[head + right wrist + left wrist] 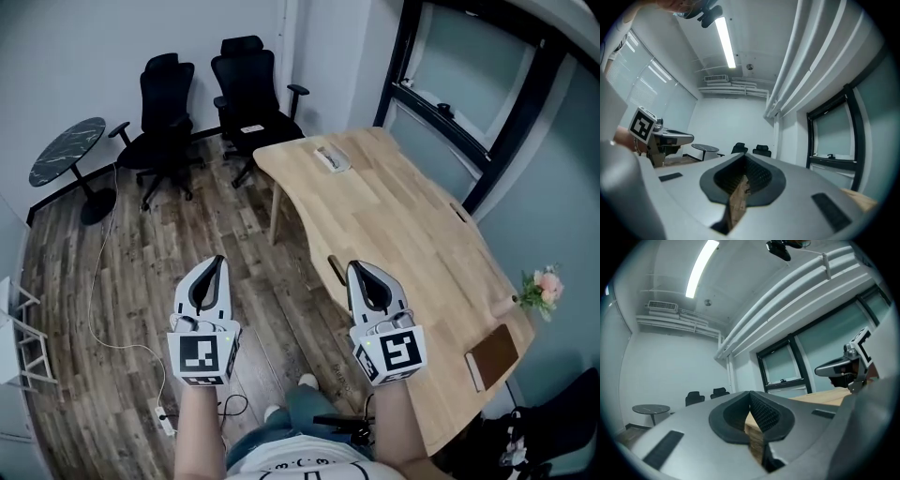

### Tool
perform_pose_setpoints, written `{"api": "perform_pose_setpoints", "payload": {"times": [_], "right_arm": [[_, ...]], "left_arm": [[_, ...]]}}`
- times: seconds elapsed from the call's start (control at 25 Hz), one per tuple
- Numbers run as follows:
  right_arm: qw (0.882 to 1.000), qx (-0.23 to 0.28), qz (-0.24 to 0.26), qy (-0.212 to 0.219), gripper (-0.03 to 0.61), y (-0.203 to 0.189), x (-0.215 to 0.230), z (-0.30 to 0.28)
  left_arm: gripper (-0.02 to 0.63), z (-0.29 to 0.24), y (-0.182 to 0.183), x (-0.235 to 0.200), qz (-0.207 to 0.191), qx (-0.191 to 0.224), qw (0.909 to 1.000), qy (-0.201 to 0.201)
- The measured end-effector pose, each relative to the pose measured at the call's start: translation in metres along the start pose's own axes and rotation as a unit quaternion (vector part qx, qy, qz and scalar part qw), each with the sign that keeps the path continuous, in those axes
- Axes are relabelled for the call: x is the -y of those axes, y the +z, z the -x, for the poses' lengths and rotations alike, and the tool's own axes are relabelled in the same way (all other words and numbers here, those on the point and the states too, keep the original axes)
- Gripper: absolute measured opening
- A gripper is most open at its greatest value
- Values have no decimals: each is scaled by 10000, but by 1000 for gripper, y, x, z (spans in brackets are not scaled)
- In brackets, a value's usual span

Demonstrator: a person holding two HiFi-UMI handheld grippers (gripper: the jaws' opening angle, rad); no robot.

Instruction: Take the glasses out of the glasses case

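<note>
beside the near edge of the wooden table (412,234), the left gripper (220,261) and right gripper (357,267) hang pinched closed and empty — nothing begun yet. what is likely the glasses case (331,157) lies at the table's far end, well apart from both.

Too small to identify: pale flat object (331,157) at the far end of the wooden table (403,216). Cut off by the left edge: white rack (21,342). Cut off at the lower right corner: dark shape (562,422). Hidden past the table's rim: base of the pink flower sprig (541,289). Cropped by the bottom edge: person's torso (300,459).
</note>
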State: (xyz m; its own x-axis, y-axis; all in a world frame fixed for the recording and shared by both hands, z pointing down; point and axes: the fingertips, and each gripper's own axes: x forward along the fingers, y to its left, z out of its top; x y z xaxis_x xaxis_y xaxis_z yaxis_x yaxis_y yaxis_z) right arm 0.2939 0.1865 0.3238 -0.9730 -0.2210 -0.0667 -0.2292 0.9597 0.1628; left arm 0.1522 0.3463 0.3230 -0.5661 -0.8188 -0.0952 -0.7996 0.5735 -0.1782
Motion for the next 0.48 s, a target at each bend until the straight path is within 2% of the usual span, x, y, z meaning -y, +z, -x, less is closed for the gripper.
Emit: {"api": "perform_pose_setpoints", "payload": {"times": [0.24,0.48], "right_arm": [[9997,-83,-118,-216,11,-31,44,-96],[9994,-256,-104,-216,11,-59,106,-213]], "left_arm": [[17,-95,-27,-38,170,-27,9998,-47],[17,-234,-51,-61,389,-113,9989,-224]]}}
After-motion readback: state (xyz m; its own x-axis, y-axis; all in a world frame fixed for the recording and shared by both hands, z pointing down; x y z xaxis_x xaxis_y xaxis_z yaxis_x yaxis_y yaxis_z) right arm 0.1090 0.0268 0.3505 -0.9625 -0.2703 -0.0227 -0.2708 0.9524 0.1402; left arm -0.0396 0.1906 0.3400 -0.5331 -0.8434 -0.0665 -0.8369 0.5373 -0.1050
